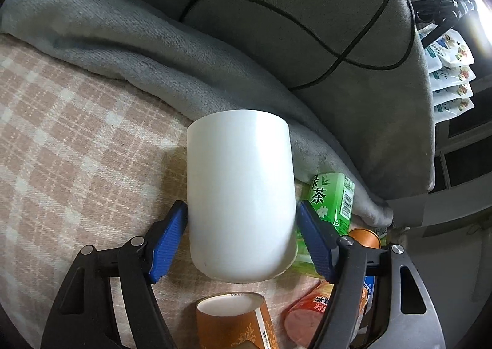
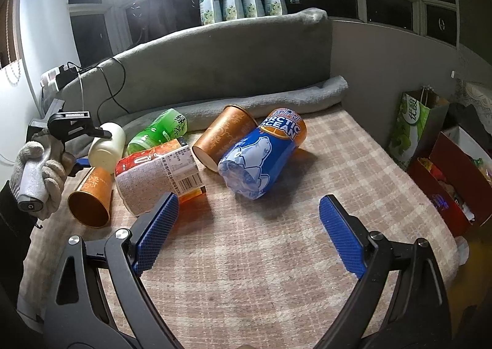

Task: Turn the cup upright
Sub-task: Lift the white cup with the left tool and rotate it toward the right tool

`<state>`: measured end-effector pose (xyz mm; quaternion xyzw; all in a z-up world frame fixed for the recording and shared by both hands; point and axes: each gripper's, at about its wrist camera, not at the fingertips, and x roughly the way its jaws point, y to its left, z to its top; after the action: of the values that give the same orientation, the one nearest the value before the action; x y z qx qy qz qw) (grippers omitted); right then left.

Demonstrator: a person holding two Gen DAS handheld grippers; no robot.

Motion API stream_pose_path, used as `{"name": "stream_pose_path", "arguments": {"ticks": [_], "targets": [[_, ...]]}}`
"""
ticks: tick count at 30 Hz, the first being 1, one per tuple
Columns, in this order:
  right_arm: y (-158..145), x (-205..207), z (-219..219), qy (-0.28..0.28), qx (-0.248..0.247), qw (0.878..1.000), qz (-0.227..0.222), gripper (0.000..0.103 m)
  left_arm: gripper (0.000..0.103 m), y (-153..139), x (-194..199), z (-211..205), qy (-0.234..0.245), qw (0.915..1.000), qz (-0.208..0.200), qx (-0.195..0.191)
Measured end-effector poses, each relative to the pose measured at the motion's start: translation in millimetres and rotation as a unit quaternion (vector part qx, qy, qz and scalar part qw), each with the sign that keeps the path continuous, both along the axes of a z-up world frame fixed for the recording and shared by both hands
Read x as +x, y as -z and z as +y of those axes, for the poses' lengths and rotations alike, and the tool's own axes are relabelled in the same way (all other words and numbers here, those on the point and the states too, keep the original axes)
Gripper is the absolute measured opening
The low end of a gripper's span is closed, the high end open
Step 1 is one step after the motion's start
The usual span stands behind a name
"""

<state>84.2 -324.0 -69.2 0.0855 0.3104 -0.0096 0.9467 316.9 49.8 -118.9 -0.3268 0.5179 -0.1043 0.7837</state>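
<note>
A plain white cup (image 1: 240, 195) fills the middle of the left wrist view, held between the blue pads of my left gripper (image 1: 241, 210), which is shut on it. It also shows in the right wrist view (image 2: 107, 146) at the far left, tilted and lifted off the checked cloth (image 2: 261, 272), with the gloved hand (image 2: 37, 170) behind it. My right gripper (image 2: 249, 210) is open and empty, low over the cloth in front of the pile of cups.
Lying on their sides: two brown paper cups (image 2: 92, 195) (image 2: 221, 140), a red-and-white printed cup (image 2: 160, 174), a green tea cup (image 2: 160, 131), a blue Arctic Ocean cup (image 2: 261, 158). A grey blanket (image 2: 276, 100) lies behind; boxes (image 2: 449, 177) stand at right.
</note>
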Motion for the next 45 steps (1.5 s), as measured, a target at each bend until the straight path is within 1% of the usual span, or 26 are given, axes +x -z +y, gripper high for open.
{"name": "stream_pose_path", "arguments": {"ticks": [8, 11, 14, 15, 20, 23, 26, 28, 34, 36, 38, 42, 45], "targets": [[-1.2, -4.3, 0.3, 0.002, 0.000, 1.000, -0.003, 0.095, 0.072, -15.4, -15.1, 17.6, -0.005, 0.9995, -0.030, 0.012], [-2.7, -5.2, 1.4, 0.002, 0.003, 1.000, -0.005, 0.095, 0.072, -7.0, -12.2, 19.6, 0.018, 0.9997, -0.014, 0.012], [-5.6, -8.8, 3.3, 0.005, 0.002, 1.000, -0.011, 0.095, 0.072, -5.0, -5.8, 8.7, 0.039, 0.9989, -0.004, 0.027], [-6.8, -10.2, 3.4, 0.006, 0.001, 1.000, -0.013, 0.095, 0.072, -2.6, -1.9, 7.0, 0.046, 0.9985, 0.005, 0.030], [-8.4, -13.3, -0.9, 0.015, -0.001, 1.000, -0.015, 0.095, 0.074, 1.9, 12.1, 1.3, 0.056, 0.9977, 0.019, 0.034], [-6.2, -13.0, -5.4, 0.022, 0.001, 1.000, -0.011, 0.095, 0.074, 3.7, 14.6, -1.1, 0.058, 0.9976, 0.013, 0.036], [-4.5, -13.9, -9.0, 0.026, 0.003, 1.000, -0.008, 0.095, 0.074, 2.1, 12.9, 2.0, 0.046, 0.9983, 0.007, 0.033], [-4.9, -15.0, -10.1, 0.027, 0.002, 1.000, -0.009, 0.095, 0.074, -1.2, 9.5, 1.7, 0.041, 0.9984, -0.002, 0.039], [-6.4, -17.1, -11.4, 0.026, 0.006, 1.000, -0.013, 0.095, 0.074, -19.0, -10.6, 32.5, 0.012, 0.9988, -0.026, 0.040], [-8.4, -18.5, -9.6, 0.023, 0.005, 1.000, -0.017, 0.095, 0.074, -27.5, -22.7, 45.3, 0.005, 0.9988, -0.034, 0.036], [-10.3, -20.2, -7.8, 0.019, 0.006, 1.000, -0.020, 0.095, 0.074, -35.4, -34.6, 52.8, 0.000, 0.9983, -0.042, 0.041], [-12.7, -22.8, -4.1, 0.011, 0.010, 1.000, -0.025, 0.095, 0.074, -53.1, -68.6, 61.5, 0.003, 0.9965, -0.062, 0.055], [-14.7, -26.2, -1.1, 0.005, 0.011, 1.000, -0.029, 0.095, 0.074, -63.3, -99.4, 60.4, 0.010, 0.9962, -0.071, 0.050]]}}
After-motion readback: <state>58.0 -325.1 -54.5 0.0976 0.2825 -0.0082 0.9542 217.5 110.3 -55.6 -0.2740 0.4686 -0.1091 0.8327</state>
